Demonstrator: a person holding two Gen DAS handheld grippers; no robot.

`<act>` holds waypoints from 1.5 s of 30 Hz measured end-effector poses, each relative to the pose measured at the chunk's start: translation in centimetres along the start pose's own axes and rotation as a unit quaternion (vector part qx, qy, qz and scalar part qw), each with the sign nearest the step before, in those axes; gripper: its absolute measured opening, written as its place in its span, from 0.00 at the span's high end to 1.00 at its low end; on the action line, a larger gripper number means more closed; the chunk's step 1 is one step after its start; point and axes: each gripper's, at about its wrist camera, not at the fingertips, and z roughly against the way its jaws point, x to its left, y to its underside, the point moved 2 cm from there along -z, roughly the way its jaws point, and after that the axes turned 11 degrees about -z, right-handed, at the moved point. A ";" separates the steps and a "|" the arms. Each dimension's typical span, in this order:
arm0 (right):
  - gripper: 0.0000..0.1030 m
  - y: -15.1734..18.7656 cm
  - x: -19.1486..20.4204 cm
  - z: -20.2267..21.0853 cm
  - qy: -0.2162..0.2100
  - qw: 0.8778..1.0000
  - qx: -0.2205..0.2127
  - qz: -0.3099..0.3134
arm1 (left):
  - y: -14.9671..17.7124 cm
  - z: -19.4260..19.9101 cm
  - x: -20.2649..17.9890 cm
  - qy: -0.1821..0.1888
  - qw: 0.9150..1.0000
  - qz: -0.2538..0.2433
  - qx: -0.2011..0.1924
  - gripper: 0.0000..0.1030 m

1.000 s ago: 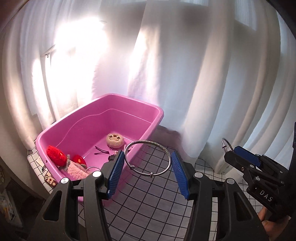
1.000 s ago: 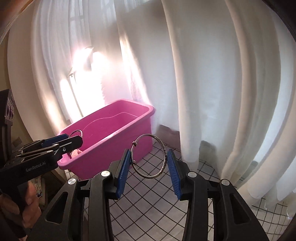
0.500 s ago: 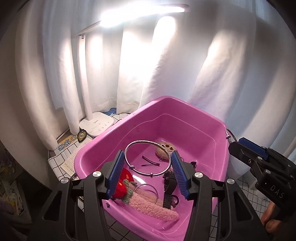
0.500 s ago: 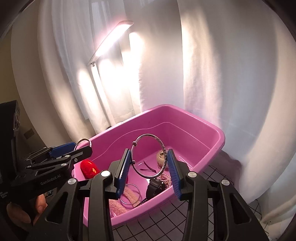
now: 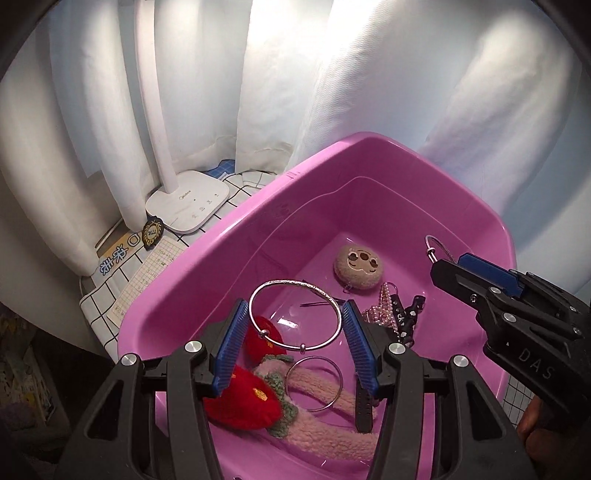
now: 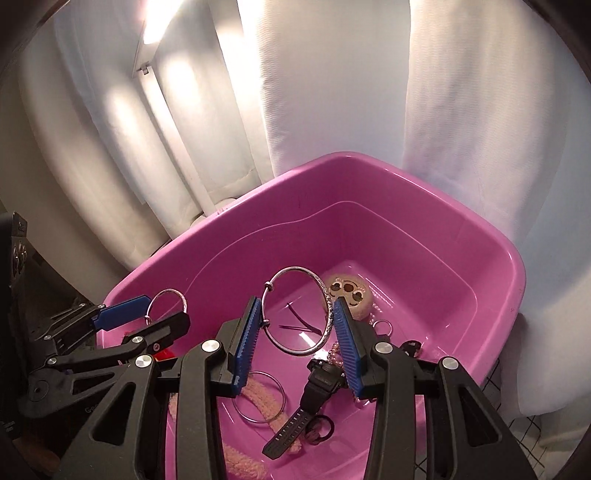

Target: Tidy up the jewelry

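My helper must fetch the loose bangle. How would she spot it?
Look in the pink tub, near end. The loose bangle lies flat across the fuzzy pink band beside the red plush. Unlike the other two bangles, no tool grips it.

Light: strong and white from above and behind, spilling over the curtain (image 5: 369, 92) folds; highlights burnt out at the top of the left wrist view and at the lamp head (image 6: 151, 22) top left in the right wrist view. Pink tub (image 5: 207, 266) evenly lit, with small glints on its floor. Shadow: deep in the lower corners. Distortion: fisheye bending, black rounded vignette. Focus: centre sharp, curtain edges smeared.
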 end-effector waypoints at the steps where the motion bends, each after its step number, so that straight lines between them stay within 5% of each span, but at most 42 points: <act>1: 0.62 -0.1 -0.1 -0.5 0.002 1.000 0.009 -0.002 | 0.0 -0.3 0.1 0.000 1.000 0.001 0.005 0.50; 14: 0.62 -0.2 -1.3 -4.0 0.030 0.997 0.068 -0.026 | 0.5 -2.4 0.0 -0.014 0.998 0.007 0.059 0.48; 18: 0.46 -0.8 -1.9 -3.5 0.039 0.997 0.060 -0.032 | 0.2 -1.6 -0.3 -0.026 0.998 0.008 0.048 0.11; 19: 0.42 -0.9 -1.8 -3.3 0.039 0.997 0.057 -0.033 | 0.2 -1.3 -0.2 -0.026 0.999 0.012 0.041 0.10; 45: 0.34 -0.9 -1.3 -0.3 0.043 0.998 0.030 -0.018 | 0.9 0.0 1.1 -0.072 0.995 0.034 0.054 0.09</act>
